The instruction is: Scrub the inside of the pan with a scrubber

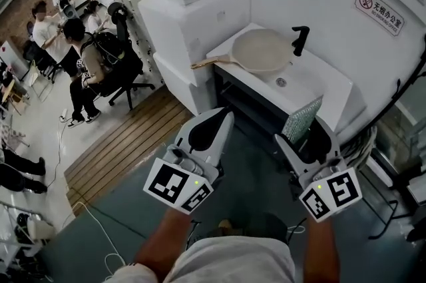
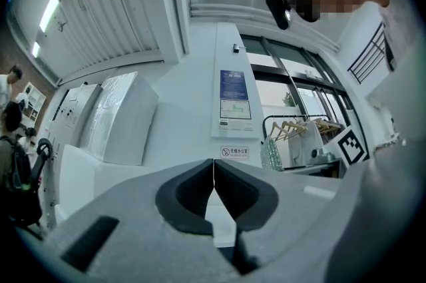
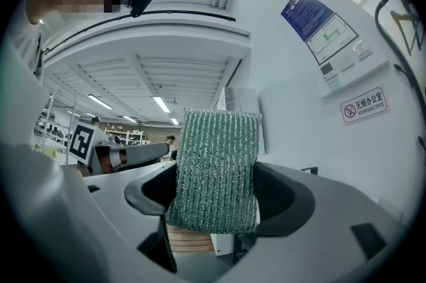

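Observation:
A beige pan point(image 1: 261, 50) with a wooden handle lies on the white sink counter point(image 1: 319, 83), beside the black tap point(image 1: 299, 39). It sits well ahead of both grippers. My right gripper point(image 1: 291, 137) is shut on a green glittery scrubber point(image 1: 303, 119), which stands upright between the jaws; in the right gripper view the scrubber point(image 3: 214, 172) fills the gap. My left gripper point(image 1: 219, 120) is shut and holds nothing; its dark pads point(image 2: 193, 194) meet in the left gripper view. Neither gripper touches the pan.
White foam blocks point(image 1: 193, 22) stand left of the sink. A dark opening point(image 1: 246, 105) lies under the counter. A no-smoking sign point(image 1: 379, 10) hangs on the white wall. People sit on office chairs point(image 1: 123, 68) at far left, past the wooden floor strip point(image 1: 126, 142).

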{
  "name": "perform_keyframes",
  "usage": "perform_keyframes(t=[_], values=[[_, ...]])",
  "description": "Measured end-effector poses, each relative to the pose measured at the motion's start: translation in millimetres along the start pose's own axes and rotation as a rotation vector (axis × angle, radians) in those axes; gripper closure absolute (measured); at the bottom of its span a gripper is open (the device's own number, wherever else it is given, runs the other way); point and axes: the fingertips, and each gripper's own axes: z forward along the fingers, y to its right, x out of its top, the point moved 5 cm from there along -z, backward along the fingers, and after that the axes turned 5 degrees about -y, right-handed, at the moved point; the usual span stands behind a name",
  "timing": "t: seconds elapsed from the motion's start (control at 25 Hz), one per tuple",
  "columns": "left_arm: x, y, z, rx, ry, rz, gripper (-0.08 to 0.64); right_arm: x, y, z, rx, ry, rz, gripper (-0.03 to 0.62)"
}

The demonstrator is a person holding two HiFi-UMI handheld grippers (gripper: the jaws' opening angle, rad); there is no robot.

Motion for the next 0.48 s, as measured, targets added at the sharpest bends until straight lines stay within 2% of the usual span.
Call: perform_keyframes(t=[0.48], values=[[-8.6, -39.6, 28.0, 0.013, -0.008, 0.000, 0.543, -5.9, 23.9, 39.1, 0.000, -0.006, 0.005, 0.241]])
